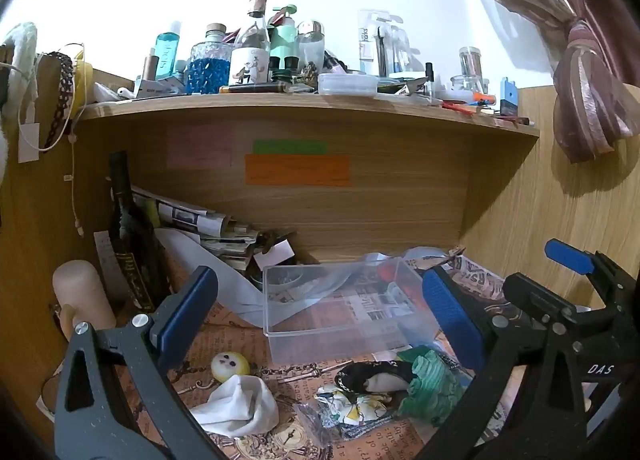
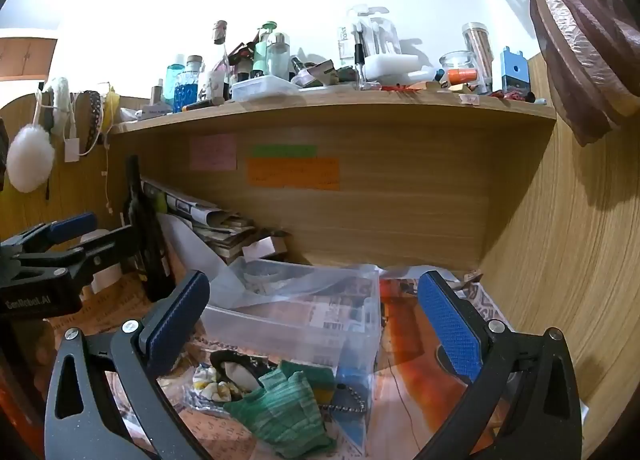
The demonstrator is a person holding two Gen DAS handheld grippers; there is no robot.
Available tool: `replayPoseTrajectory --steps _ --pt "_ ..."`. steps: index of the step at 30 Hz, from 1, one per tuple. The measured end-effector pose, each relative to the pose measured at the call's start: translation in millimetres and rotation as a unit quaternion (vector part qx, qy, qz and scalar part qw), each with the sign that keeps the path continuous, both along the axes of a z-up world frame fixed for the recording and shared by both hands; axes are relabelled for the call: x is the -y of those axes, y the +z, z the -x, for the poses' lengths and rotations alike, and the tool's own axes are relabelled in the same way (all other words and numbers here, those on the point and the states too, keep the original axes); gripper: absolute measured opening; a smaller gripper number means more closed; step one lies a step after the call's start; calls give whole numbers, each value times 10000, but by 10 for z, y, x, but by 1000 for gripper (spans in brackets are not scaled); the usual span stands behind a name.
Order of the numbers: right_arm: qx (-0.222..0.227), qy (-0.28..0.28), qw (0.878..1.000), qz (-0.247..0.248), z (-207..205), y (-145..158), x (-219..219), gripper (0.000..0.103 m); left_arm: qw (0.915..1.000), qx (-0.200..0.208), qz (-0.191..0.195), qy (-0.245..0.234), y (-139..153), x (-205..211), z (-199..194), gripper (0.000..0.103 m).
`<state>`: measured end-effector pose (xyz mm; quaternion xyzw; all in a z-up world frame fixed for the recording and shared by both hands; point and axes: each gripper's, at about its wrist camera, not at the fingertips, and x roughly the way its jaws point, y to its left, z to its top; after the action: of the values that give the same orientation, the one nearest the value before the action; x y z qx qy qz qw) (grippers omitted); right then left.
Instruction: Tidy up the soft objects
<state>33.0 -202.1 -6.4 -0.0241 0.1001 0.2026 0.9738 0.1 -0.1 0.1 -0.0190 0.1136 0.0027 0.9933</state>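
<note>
Fingers of left gripper (image 1: pixel 320 324) and right gripper (image 2: pixel 314 324) wide, empty, above clear bin (image 1: pixel 344 312), green cloth (image 2: pixel 280 408).

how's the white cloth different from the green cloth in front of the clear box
The white cloth is plain and lies on its own to the left, beside a small yellow ball. The green cloth is striped and bunched against a black-and-white piece, nearer the clear box. Both are crumpled, lie on the printed paper outside the box, and neither is gripped.
</note>
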Motion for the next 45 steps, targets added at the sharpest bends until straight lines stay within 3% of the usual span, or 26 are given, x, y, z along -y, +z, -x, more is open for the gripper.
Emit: replayPoseTrajectory --steps 45 --pt "48 1 10000 -41 45 53 -13 103 9999 119 -101 4 38 31 58 103"
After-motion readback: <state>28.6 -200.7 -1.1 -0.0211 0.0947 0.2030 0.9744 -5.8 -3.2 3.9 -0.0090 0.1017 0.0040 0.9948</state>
